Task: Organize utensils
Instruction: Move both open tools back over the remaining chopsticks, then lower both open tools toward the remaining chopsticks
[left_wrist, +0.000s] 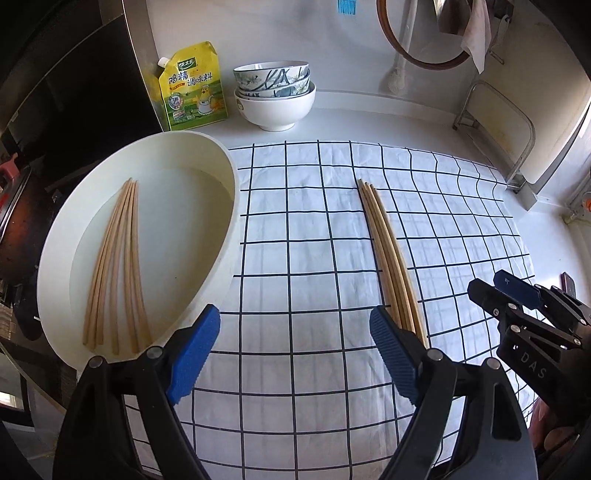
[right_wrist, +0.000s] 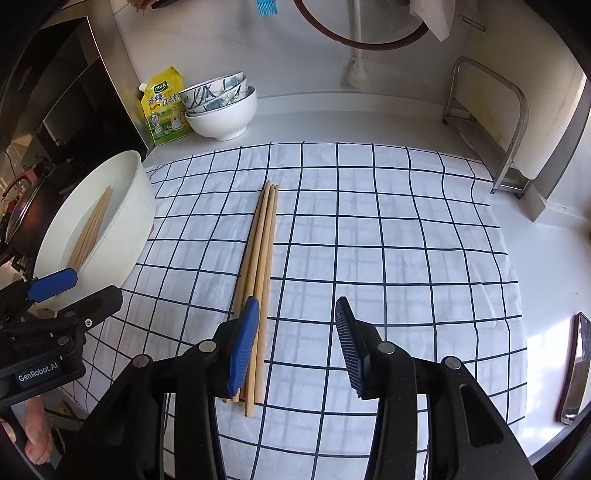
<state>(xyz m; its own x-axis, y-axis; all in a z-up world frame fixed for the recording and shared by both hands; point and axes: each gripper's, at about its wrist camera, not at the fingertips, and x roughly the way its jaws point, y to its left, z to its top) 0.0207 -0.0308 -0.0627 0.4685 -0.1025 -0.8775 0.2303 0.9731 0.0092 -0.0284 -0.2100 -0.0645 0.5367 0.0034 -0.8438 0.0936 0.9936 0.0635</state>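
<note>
Two chopstick groups: loose bundle (right_wrist: 258, 280) flat on checked cloth (right_wrist: 388, 240), tips pointing away toward back wall; second batch (left_wrist: 118, 266) fanned inside white oval basin (left_wrist: 225, 236) at cloth's left edge. Basin wall overlapping cloth edge, well apart from cloth bundle.

Right gripper (right_wrist: 295, 343) low over near end of cloth bundle, jaws partly open, nothing gripped; left fingertip (right_wrist: 243, 343) in front of the sticks, contact not clear, right fingertip on bare cloth side. Left gripper (left_wrist: 291, 354) above cloth between basin and bundle, jaws spread wide, empty; its right pad (left_wrist: 391, 354) covering bundle's near end in that view.

Behind cloth, on white counter (right_wrist: 332, 125): stacked bowls (left_wrist: 275, 94), patterned ones nested in plain white one, yellow seasoning pouch (left_wrist: 192, 88) just beside them on left. Metal rack (right_wrist: 491, 122) far right against wall. Dark pan (right_wrist: 22, 214) left of basin. Bare hand (right_wrist: 35, 432) at lower left under left gripper's body.
</note>
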